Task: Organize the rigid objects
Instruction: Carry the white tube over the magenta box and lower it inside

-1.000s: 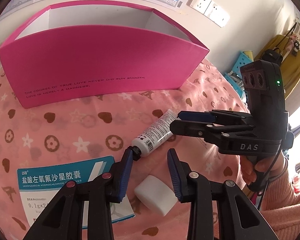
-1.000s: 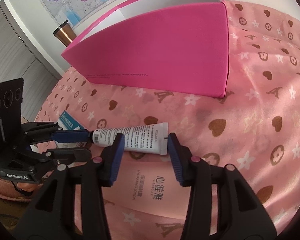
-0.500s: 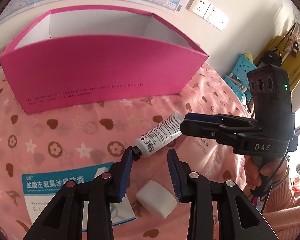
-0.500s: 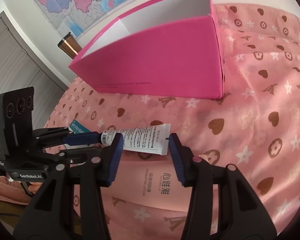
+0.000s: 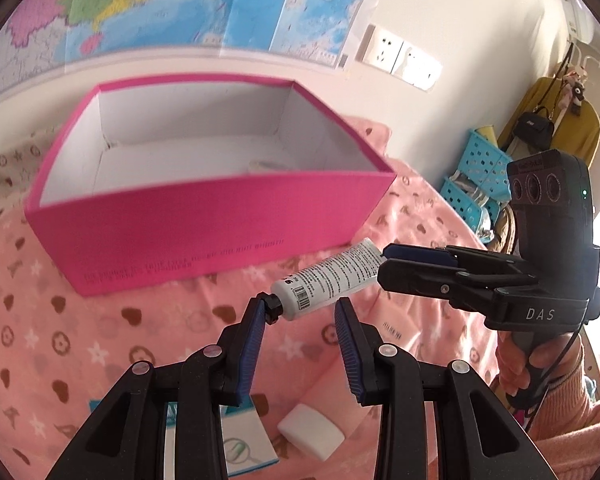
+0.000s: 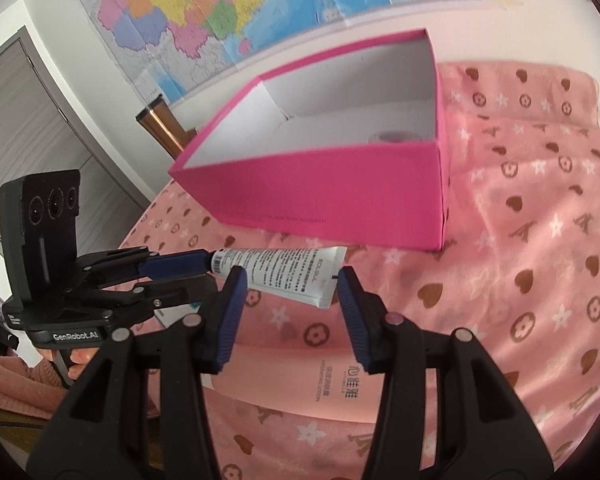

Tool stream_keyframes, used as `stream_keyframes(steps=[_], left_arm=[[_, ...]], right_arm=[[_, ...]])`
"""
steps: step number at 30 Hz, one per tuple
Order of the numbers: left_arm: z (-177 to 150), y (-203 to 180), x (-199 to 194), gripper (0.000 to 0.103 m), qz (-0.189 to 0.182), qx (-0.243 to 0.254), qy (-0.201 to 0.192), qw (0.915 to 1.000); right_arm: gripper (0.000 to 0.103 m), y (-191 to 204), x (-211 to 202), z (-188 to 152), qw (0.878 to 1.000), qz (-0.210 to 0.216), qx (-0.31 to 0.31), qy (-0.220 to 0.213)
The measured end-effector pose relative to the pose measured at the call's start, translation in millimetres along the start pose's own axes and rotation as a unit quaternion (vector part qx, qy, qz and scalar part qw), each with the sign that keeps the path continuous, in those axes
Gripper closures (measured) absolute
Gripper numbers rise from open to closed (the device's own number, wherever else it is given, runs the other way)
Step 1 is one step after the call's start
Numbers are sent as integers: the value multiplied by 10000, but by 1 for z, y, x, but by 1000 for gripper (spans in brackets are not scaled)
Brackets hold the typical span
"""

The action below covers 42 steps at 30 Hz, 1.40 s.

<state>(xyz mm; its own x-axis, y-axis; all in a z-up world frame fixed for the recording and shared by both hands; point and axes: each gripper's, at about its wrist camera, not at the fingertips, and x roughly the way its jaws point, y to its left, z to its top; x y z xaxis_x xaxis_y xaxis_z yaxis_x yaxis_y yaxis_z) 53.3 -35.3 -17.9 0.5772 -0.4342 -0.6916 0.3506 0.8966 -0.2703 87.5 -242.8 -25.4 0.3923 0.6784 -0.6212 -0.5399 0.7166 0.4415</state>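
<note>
A white tube [image 5: 332, 276] with black print and a black cap hangs in the air in front of the pink box [image 5: 220, 220], carried at both ends. My left gripper [image 5: 300, 304] is shut on its cap end, cap against the left finger. In the right wrist view the tube [image 6: 284, 272] lies crosswise between the fingers of my right gripper [image 6: 290, 276], which is shut on the flat crimped end. Each gripper shows in the other's view: the right gripper [image 5: 382, 266] and the left gripper [image 6: 210, 270]. The pink box [image 6: 340, 192] stands open-topped and white inside.
On the pink patterned blanket below lie a teal-and-white medicine carton [image 5: 244, 440], a white block [image 5: 312, 436] and a flat pink lotion box [image 6: 340, 384]. A small roll [image 6: 394, 136] sits in the box. Blue baskets [image 5: 476, 176] stand at the right, a copper tumbler [image 6: 160, 128] behind.
Both grippers have risen together with the tube held between them. The box's white inside now shows, and the carton and white block sit lower in the left wrist view.
</note>
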Motion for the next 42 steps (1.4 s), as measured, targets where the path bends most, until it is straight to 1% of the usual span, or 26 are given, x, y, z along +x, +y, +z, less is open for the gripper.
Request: stream_keyframes(steps=[11,25,42], left_arm=[[19,-5,-12,68,56,182,-323,9993],[38,-10,-14,68,148,268,-530,9981],[57,-8,-14,68,230,327,-713,9967]], right_arm=[[53,11,-14,15,9995,-17,-150,-289],[53,14,-19,33,9982,-105,-288,-520],[53,16,-23,50,9968,-170,-381,-684]])
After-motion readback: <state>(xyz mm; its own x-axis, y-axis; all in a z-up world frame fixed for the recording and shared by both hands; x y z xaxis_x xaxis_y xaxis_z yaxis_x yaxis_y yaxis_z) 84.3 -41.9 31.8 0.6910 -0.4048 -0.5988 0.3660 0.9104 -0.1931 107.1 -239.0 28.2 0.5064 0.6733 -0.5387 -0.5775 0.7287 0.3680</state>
